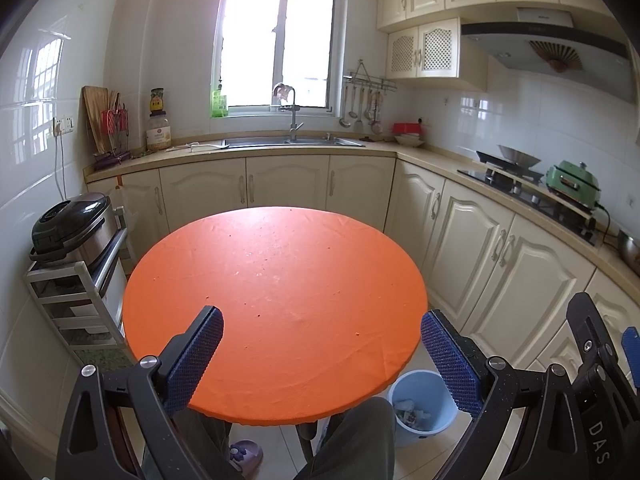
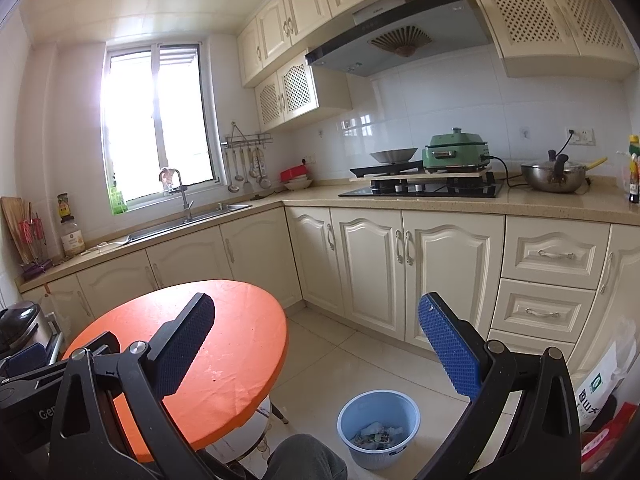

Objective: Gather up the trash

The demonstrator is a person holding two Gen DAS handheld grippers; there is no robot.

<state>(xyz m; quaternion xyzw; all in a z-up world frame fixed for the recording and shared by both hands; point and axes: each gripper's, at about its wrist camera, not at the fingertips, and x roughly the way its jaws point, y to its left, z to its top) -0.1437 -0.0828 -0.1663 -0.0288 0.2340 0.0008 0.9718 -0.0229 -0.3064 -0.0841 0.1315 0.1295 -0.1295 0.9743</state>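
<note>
A light blue waste bin stands on the floor to the right of the round orange table; crumpled paper trash lies inside it. In the left wrist view the bin shows under the table's right edge. My left gripper is open and empty above the table's near side. My right gripper is open and empty, raised over the floor between table and bin. The tabletop bears only small crumbs.
Cream cabinets and a counter with sink and stove wrap the room. A rice cooker sits on a rack left of the table. Bags lie on the floor at far right. My knee is below.
</note>
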